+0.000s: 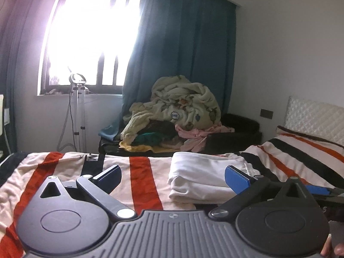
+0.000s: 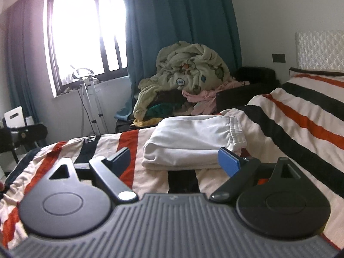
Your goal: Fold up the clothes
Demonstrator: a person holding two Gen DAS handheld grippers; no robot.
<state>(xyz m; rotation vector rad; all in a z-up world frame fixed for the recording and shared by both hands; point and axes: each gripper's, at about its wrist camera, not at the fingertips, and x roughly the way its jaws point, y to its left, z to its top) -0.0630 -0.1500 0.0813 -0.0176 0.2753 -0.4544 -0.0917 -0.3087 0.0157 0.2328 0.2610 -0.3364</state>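
A folded white garment (image 1: 204, 176) with an elastic waistband lies on the striped bedspread (image 1: 139, 172); it also shows in the right wrist view (image 2: 193, 144). My left gripper (image 1: 172, 177) is open and empty, just short of the garment's near left corner. My right gripper (image 2: 175, 160) is open and empty, its fingers straddling the garment's near edge without touching it. A blue finger (image 1: 316, 190) of the right gripper shows at the right of the left wrist view.
A heap of unfolded clothes and a cream blanket (image 1: 178, 107) sits on a dark sofa (image 1: 236, 135) beyond the bed. A garment steamer stand (image 1: 77, 111) is under the window. Teal curtain (image 1: 182, 43) behind. Quilted headboard (image 2: 318, 49) at right.
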